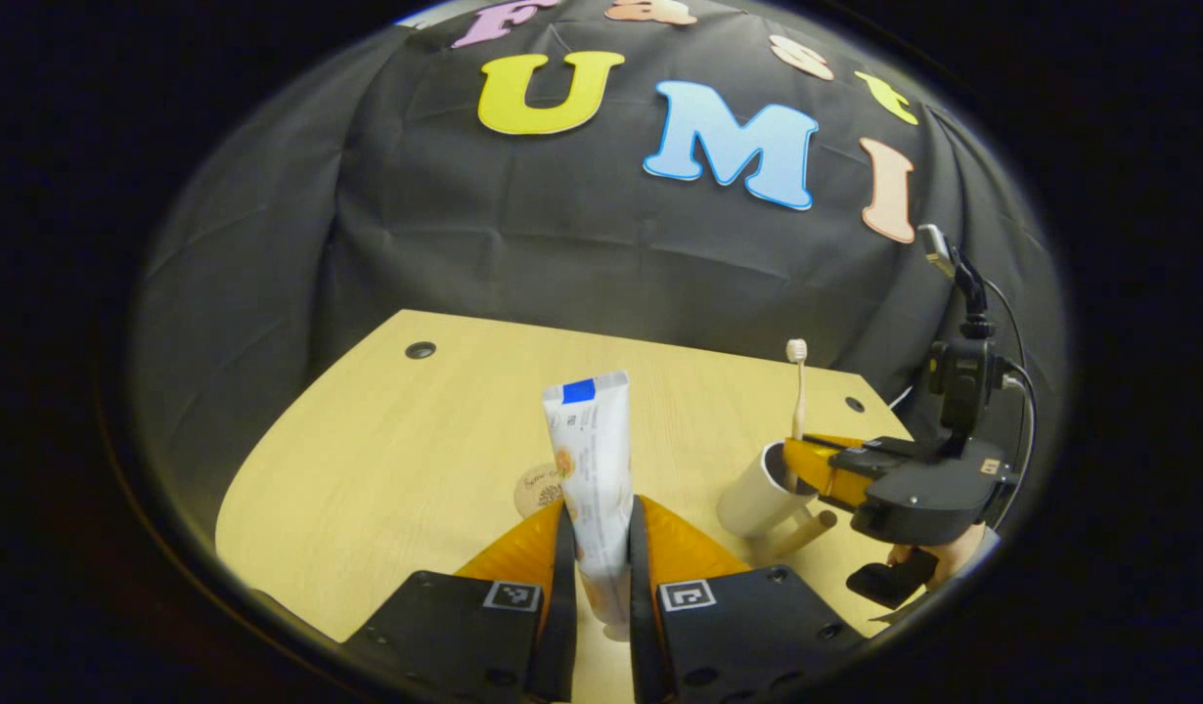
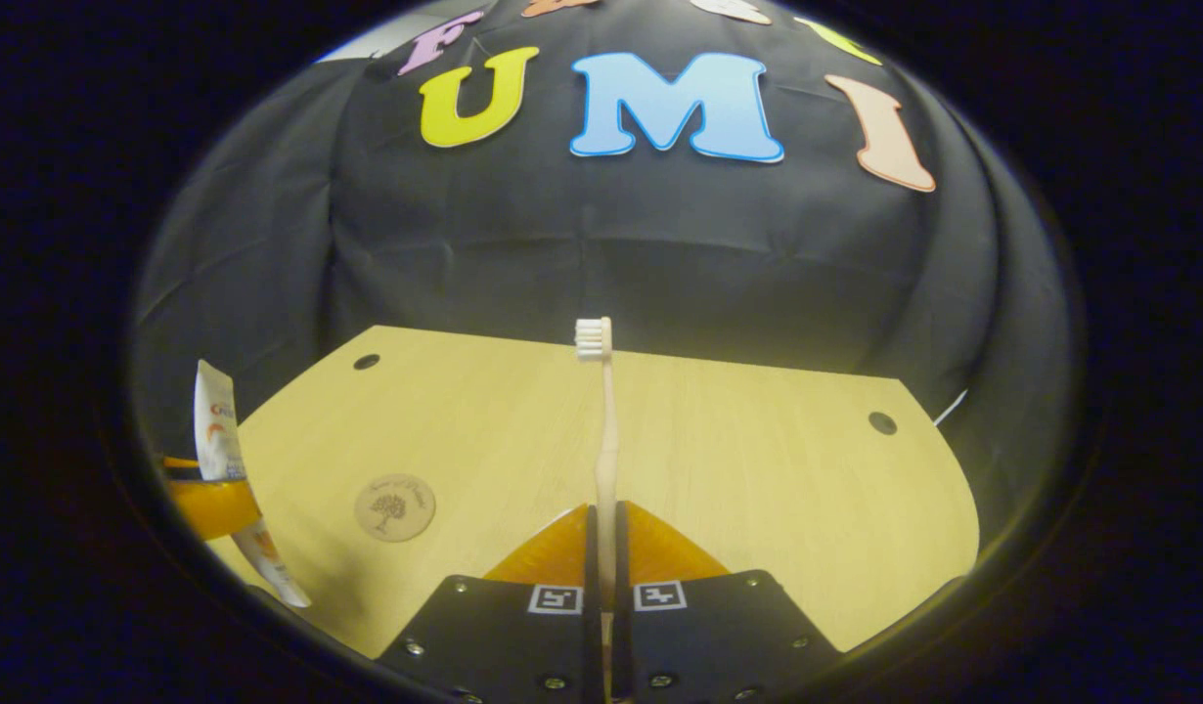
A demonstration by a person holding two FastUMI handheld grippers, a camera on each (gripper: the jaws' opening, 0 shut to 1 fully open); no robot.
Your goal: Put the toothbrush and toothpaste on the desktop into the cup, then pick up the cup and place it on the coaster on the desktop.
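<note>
My left gripper (image 1: 598,533) is shut on a white toothpaste tube (image 1: 594,469), held upright above the wooden desktop (image 1: 396,460). To its right stands a white cup (image 1: 758,497) with a wooden handle. The other gripper (image 1: 905,479) hovers at the cup's rim, holding a toothbrush (image 1: 798,386) upright over it. In the right gripper view my right gripper (image 2: 606,533) is shut on the toothbrush (image 2: 604,430), bristles up. The round coaster (image 2: 395,506) lies to the left on the desktop (image 2: 758,469); it also peeks out behind the tube (image 1: 535,489). The toothpaste tube (image 2: 220,430) shows at the far left.
Black cloth walls off the desk's far side. Small dark holes (image 1: 421,350) (image 2: 882,423) mark the desktop's back corners. Cables and a small mounted device (image 1: 963,332) rise from the right gripper's body.
</note>
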